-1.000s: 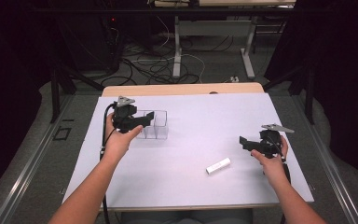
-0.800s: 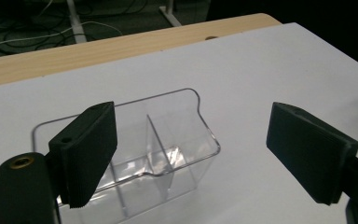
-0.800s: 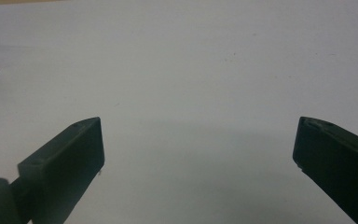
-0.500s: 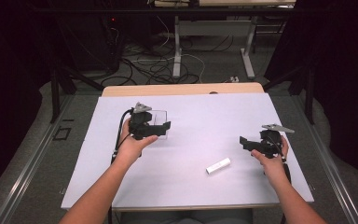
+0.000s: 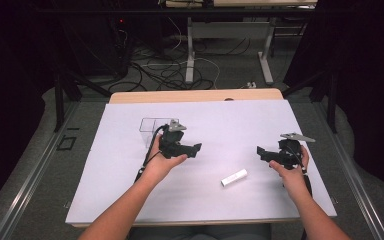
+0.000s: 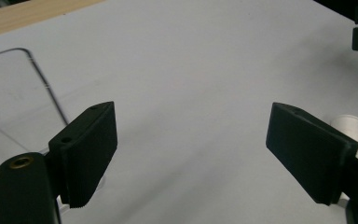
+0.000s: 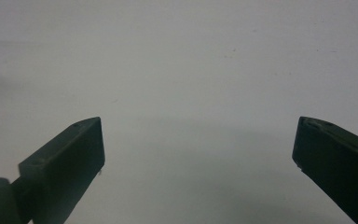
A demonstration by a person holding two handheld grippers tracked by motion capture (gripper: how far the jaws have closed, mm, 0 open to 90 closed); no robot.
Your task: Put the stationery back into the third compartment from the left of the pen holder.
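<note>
White tube [image 5: 234, 177] lies flat on the desk [image 5: 220, 120], on the white sheet, at about 5 o'clock from the left hand-held gripper [image 5: 196, 148] and 8 o'clock from the right hand-held gripper [image 5: 260, 151]; touching neither; in the left gripper view its capped end [image 6: 347, 125] peeks past the right-side jaw. Clear box [image 5: 152, 128] sits at 10 o'clock from my left hand-held gripper, just beside it, looks empty.

Left hand-held gripper: jaws apart, nothing between them; they've just been opening a little wider, now steady. Right hand-held gripper: jaws wide apart too, bare sheet between them in the right gripper view; well clear of the tube.

Handling, my read: small plastic cylinder, light, stiff, smooth skin; round so it'll roll if I nudge it side-on; probably slippery under hard pads, not fragile. Can't tell if the cap is loose, too small to see.

Where I'd grab: mid-barrel, jaws across the short axis, pads square to the long axis so it can't squirt out endwise; come down from above with jaws straddling it; avoid the cap end, a pinch there could pop it or tilt the tube. Modest squeeze should do; it lies slanted, so I'd roll the wrist to match first.
</note>
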